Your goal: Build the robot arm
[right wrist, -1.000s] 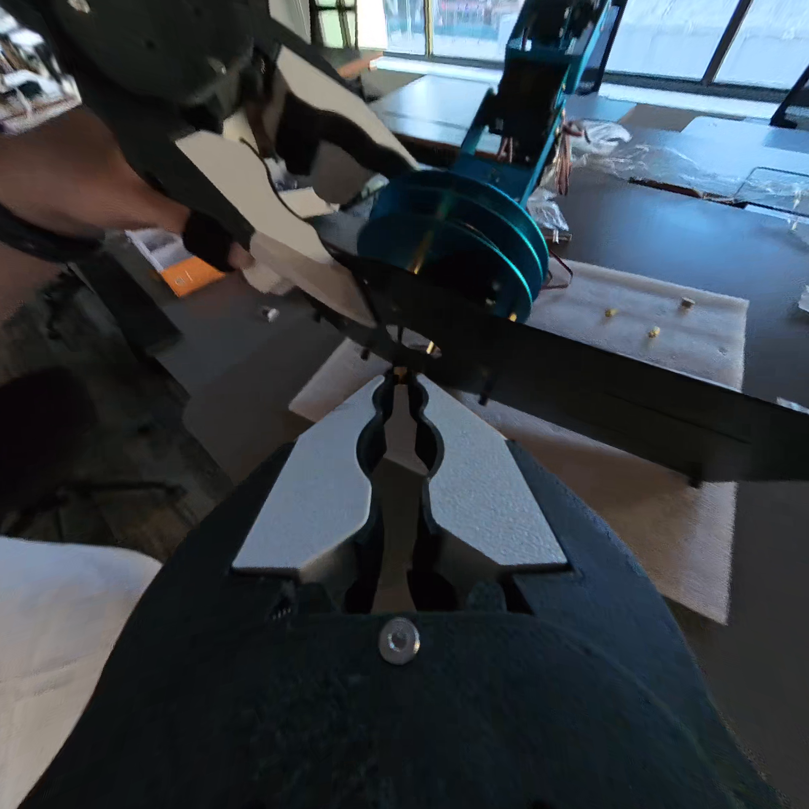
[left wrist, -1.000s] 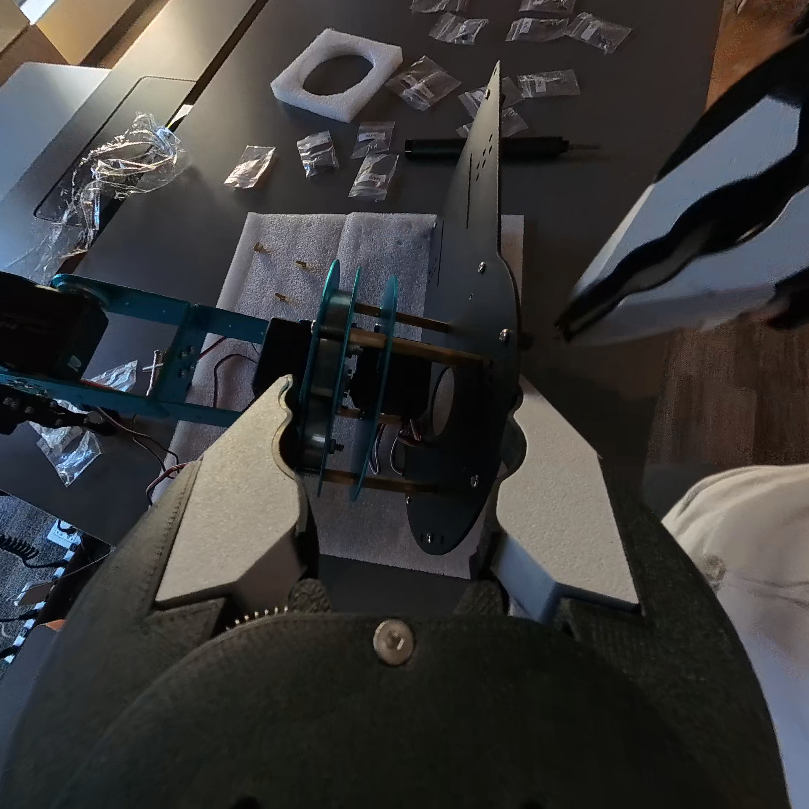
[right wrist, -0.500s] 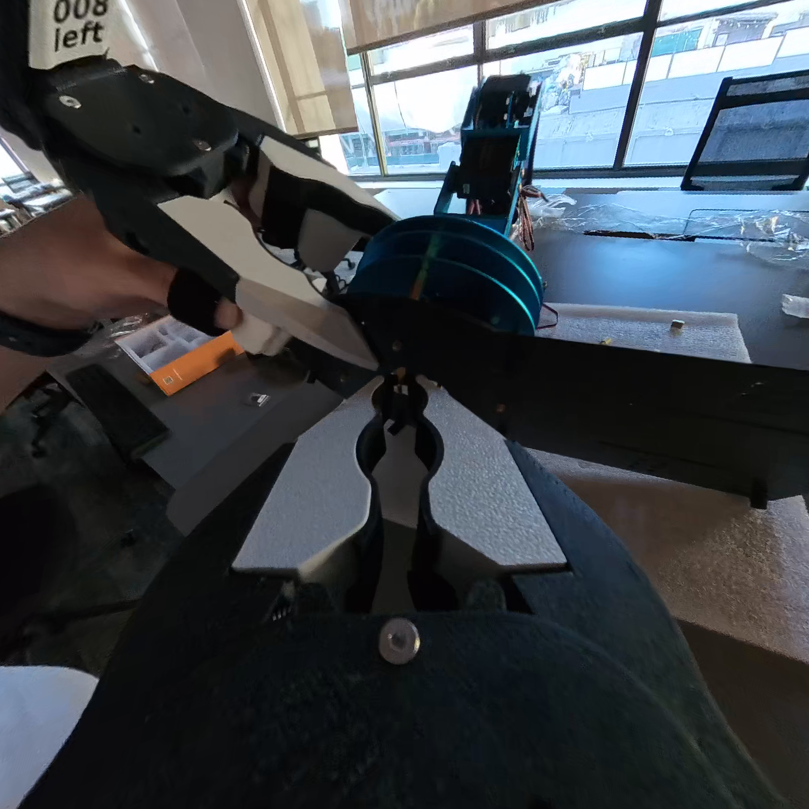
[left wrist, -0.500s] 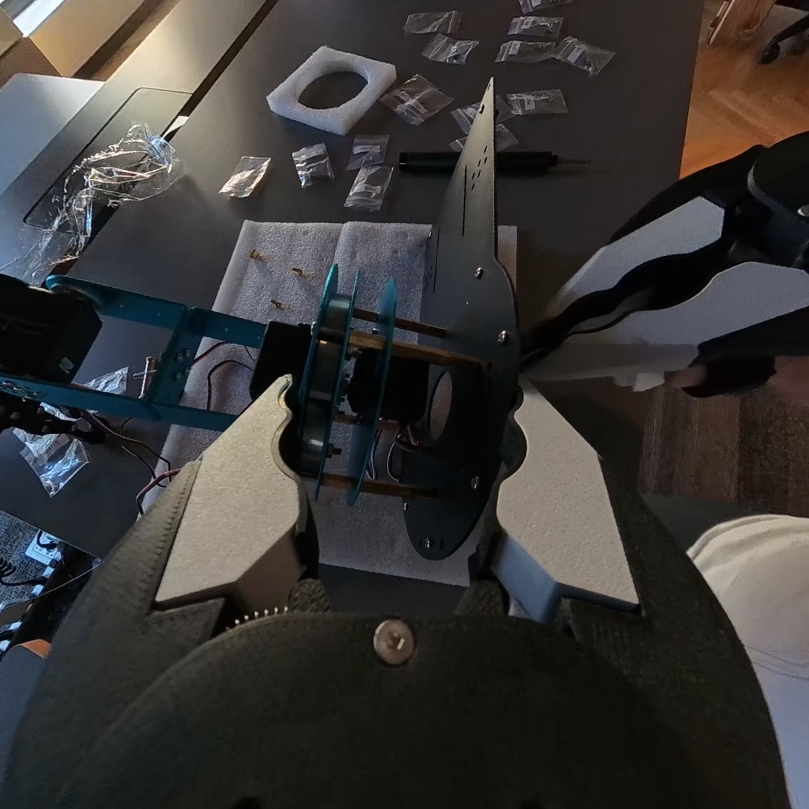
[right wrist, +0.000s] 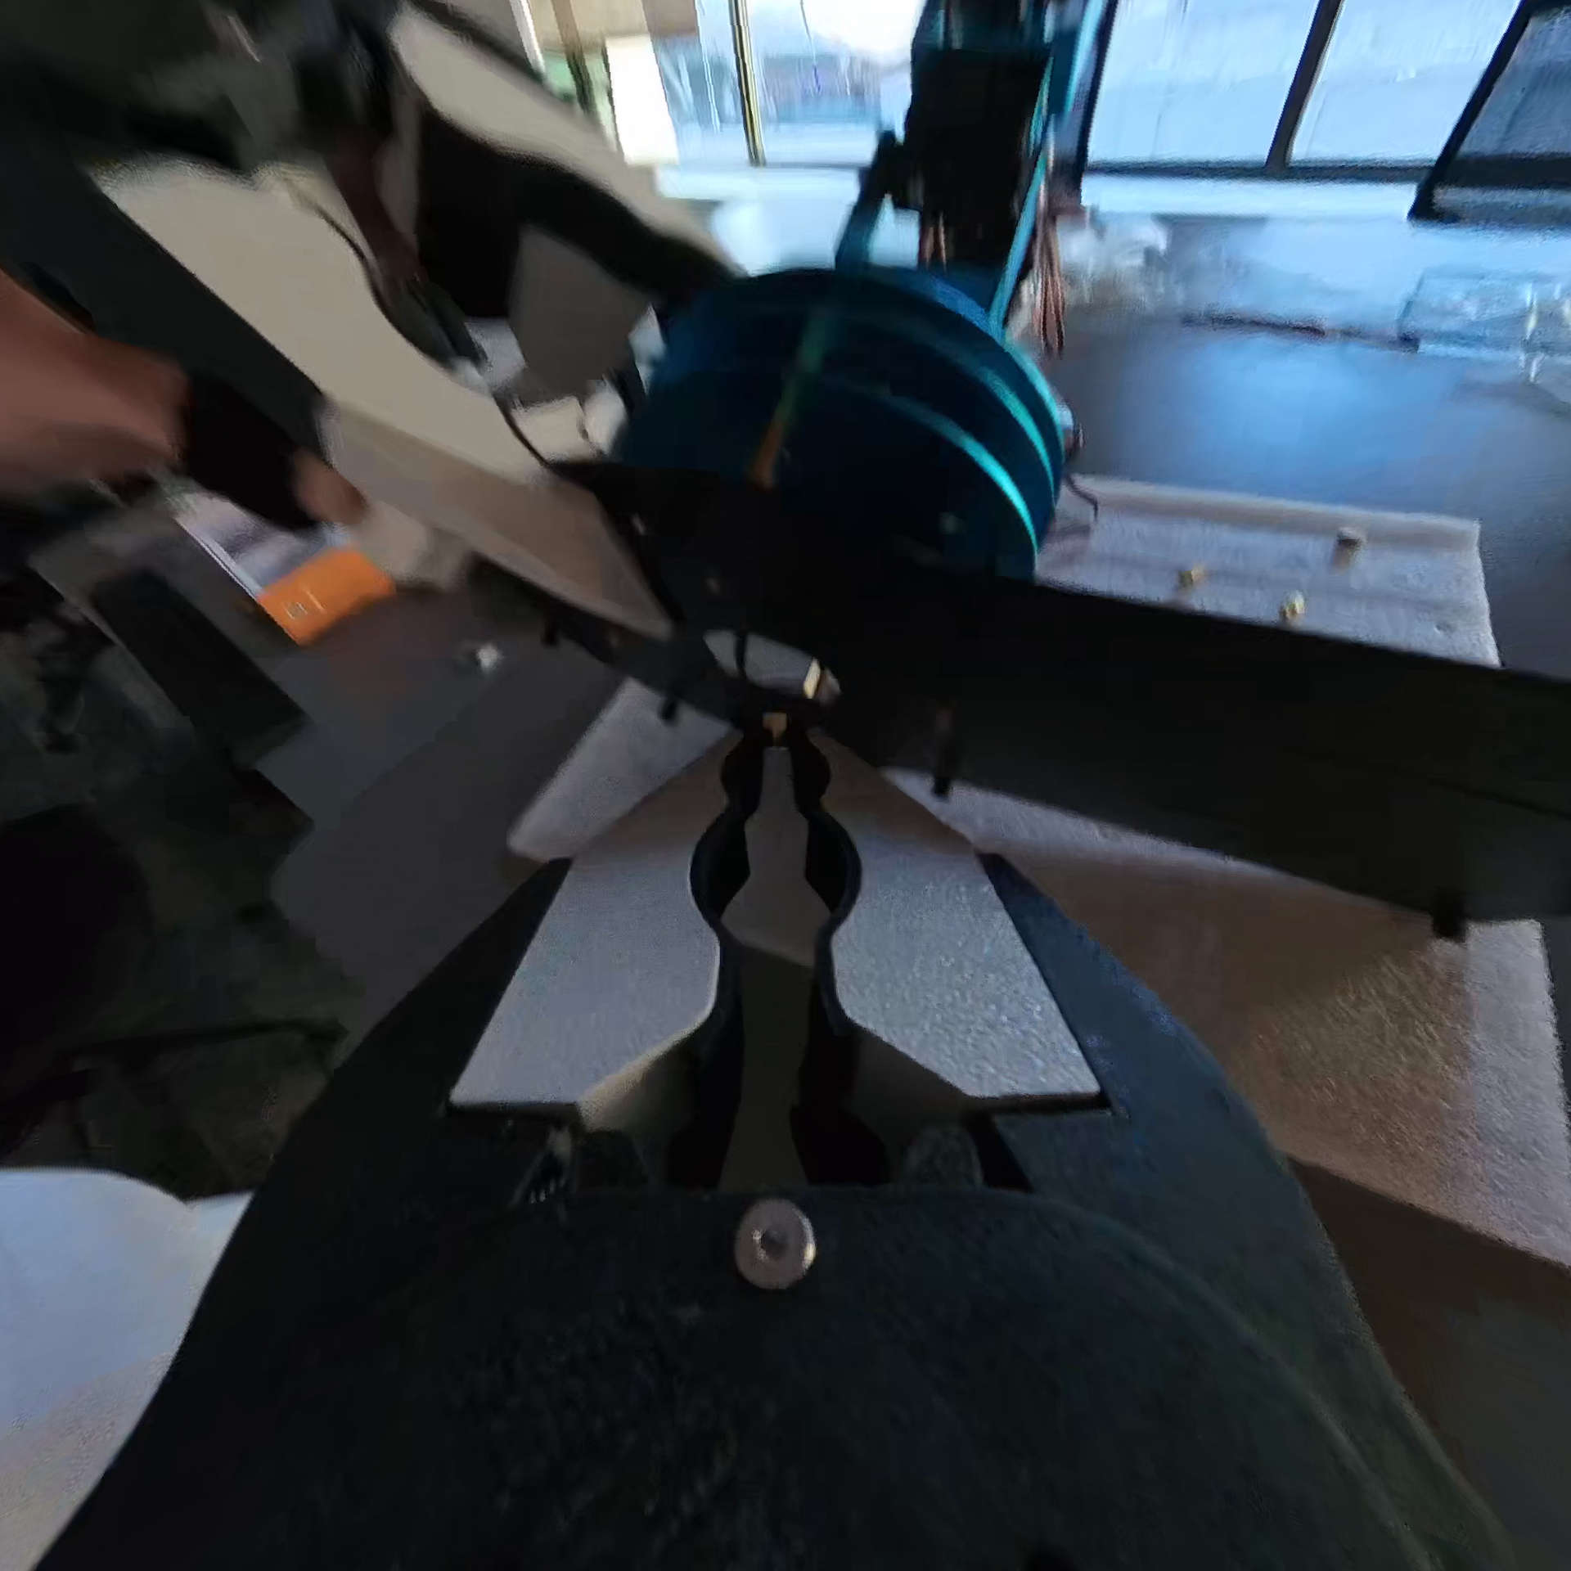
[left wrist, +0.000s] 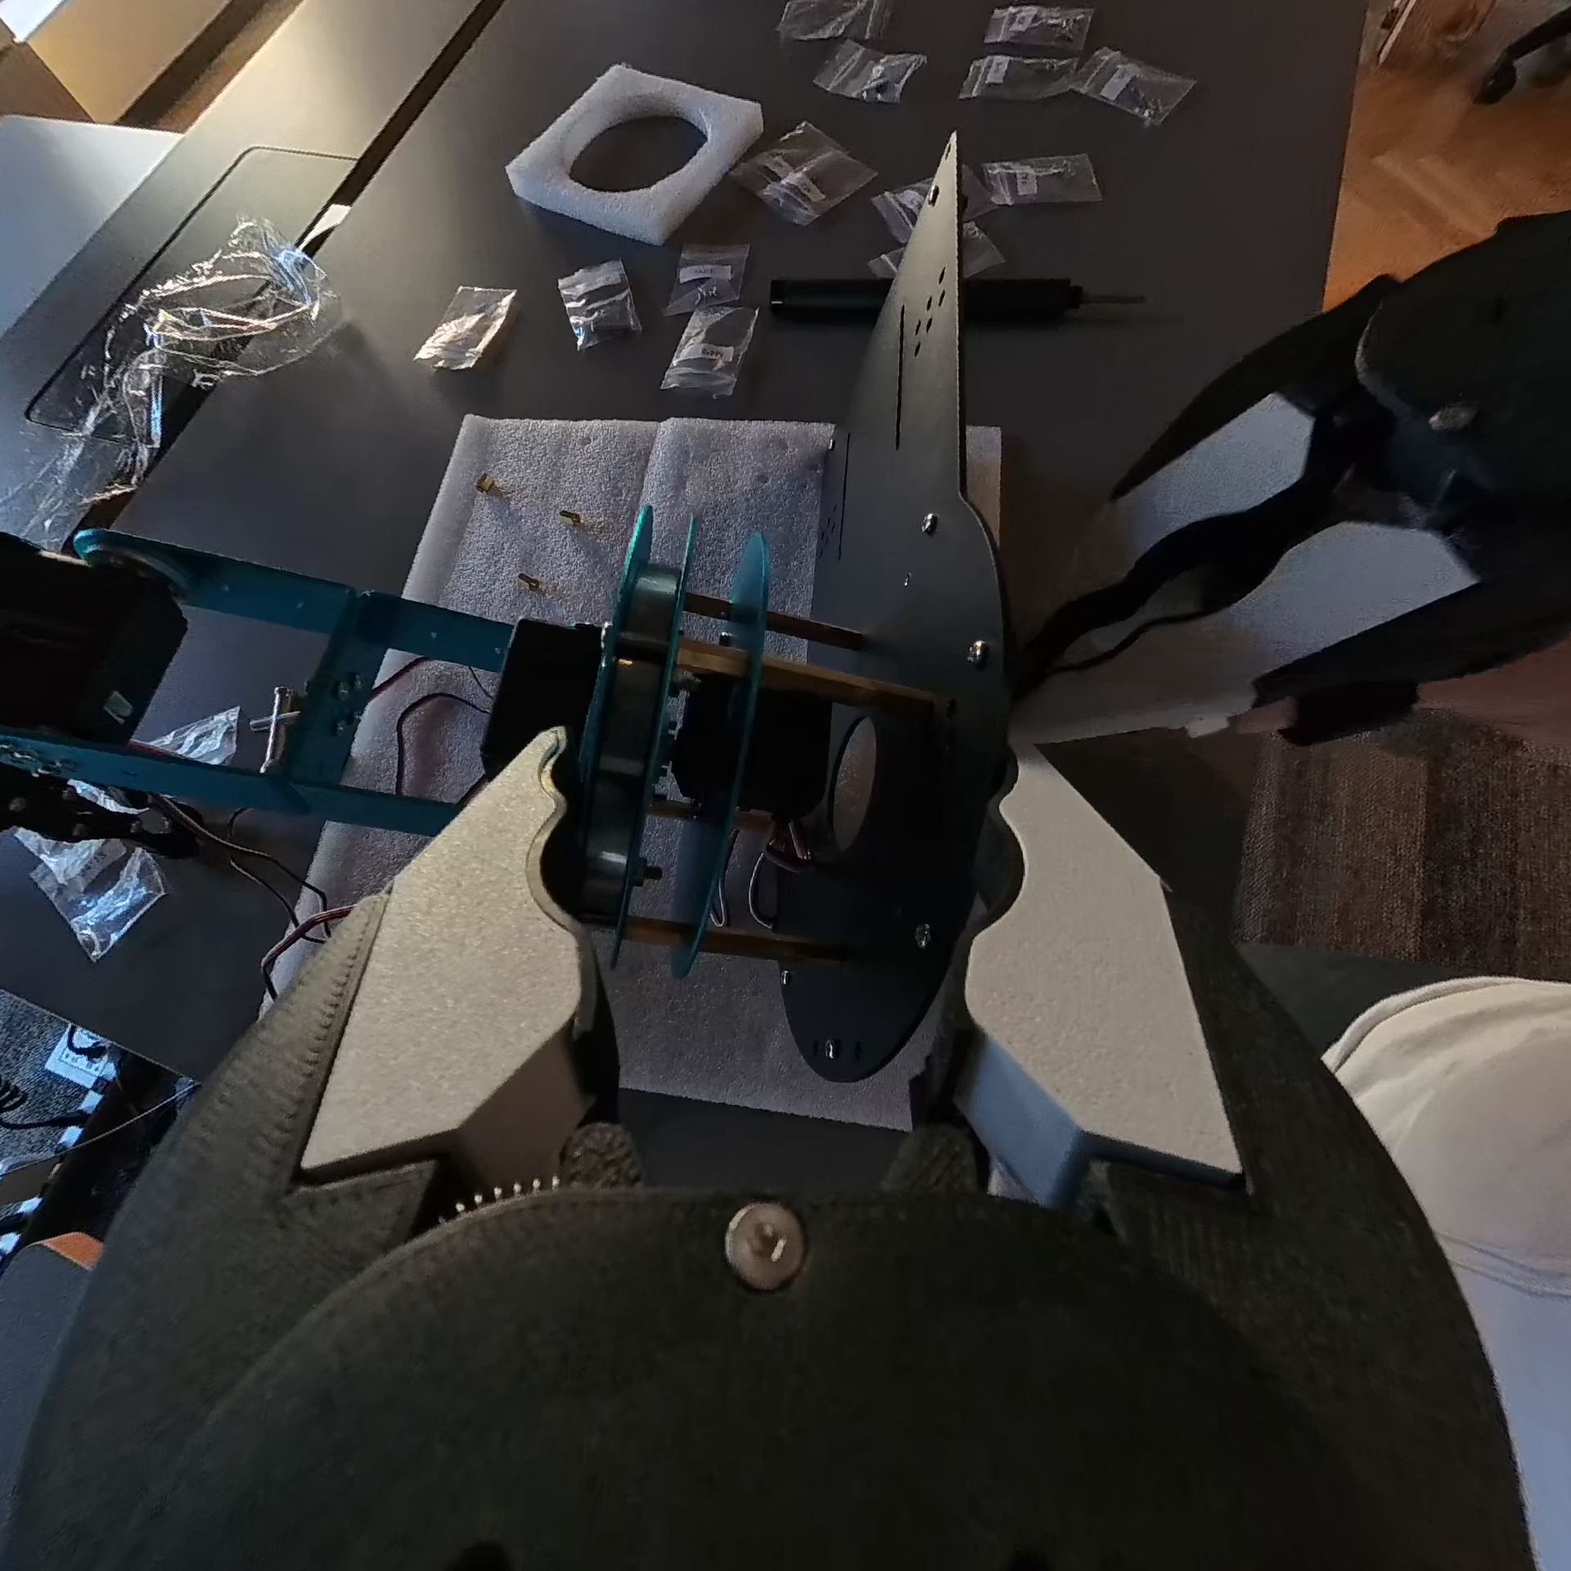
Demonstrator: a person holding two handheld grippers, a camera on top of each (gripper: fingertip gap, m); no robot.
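My left gripper [left wrist: 782,748] is shut on a robot-arm base assembly and holds it sideways over a white foam mat [left wrist: 552,476]. Its left finger presses the teal discs [left wrist: 633,680]; its right finger presses the black base plate [left wrist: 910,595]. A teal arm [left wrist: 280,612] sticks out to the left. My right gripper [right wrist: 775,735] is shut on a small brass standoff [right wrist: 775,724] at the underside of the black plate [right wrist: 1190,680], below the teal discs [right wrist: 893,408]. It also shows in the left wrist view [left wrist: 1046,672], tips at the plate's edge. The right wrist view is blurred.
Three brass standoffs [left wrist: 571,517] lie on the mat. Behind it on the dark table are a white foam ring [left wrist: 633,140], several small plastic bags [left wrist: 710,340], a black screwdriver [left wrist: 833,293] and crumpled plastic [left wrist: 212,314]. The table edge and wood floor are at the right. Both grippers' tips are roughly 30 cm from the black screwdriver [left wrist: 833,293].
My right gripper has come in from the right until its tips reach the black plate, and it is still moving. My left gripper has kept its hold on the assembly.
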